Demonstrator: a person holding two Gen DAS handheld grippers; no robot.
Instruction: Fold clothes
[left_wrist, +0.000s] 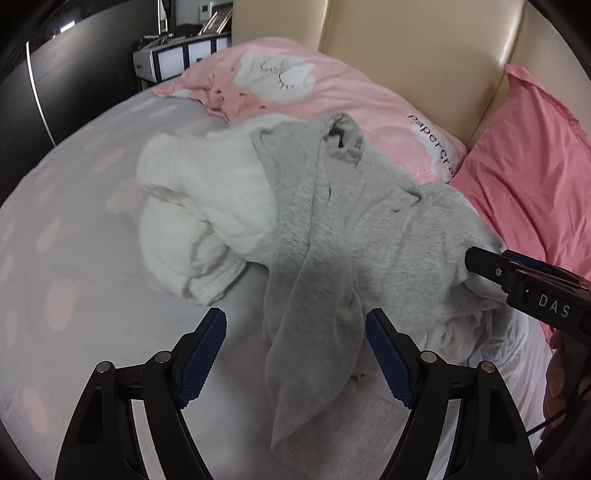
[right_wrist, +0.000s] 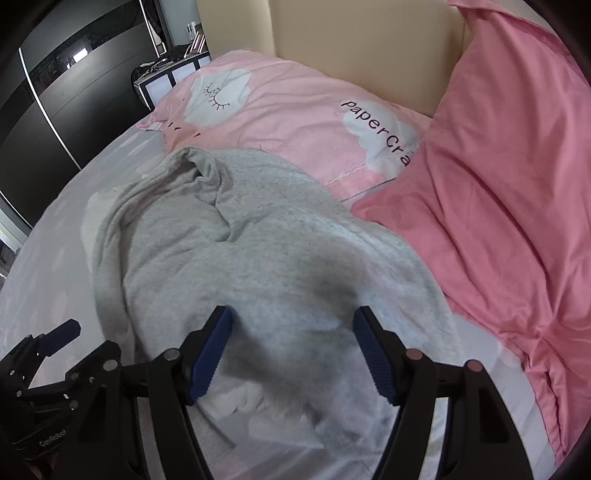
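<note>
Left wrist view
Left tongs (left_wrist: 295, 354): spread apart at 6 o'clock, blue pads either side of a hanging grey sleeve, not closed on it.
Grey garment (left_wrist: 369, 229): crumpled at centre on the bed (left_wrist: 74, 258), one cuff raised toward 12 o'clock.
White garment (left_wrist: 199, 221): bunched at 9 o'clock of the grey one, touching it.
Right tongs (left_wrist: 476, 269): enter from 3 o'clock, tip against the grey fabric's edge; whether they pinch it, I cannot tell here.
Pink pillow (left_wrist: 314, 85): at 12 o'clock, against the cream headboard (left_wrist: 406, 44).

Right wrist view
Right tongs (right_wrist: 291, 350): spread apart at 6 o'clock, grey garment (right_wrist: 277, 240) between and beneath the pads.
Left tongs (right_wrist: 55, 336): at 8 o'clock, only partly seen.
Pink quilt (right_wrist: 509, 184): at 3 o'clock, beside the garment.
</note>
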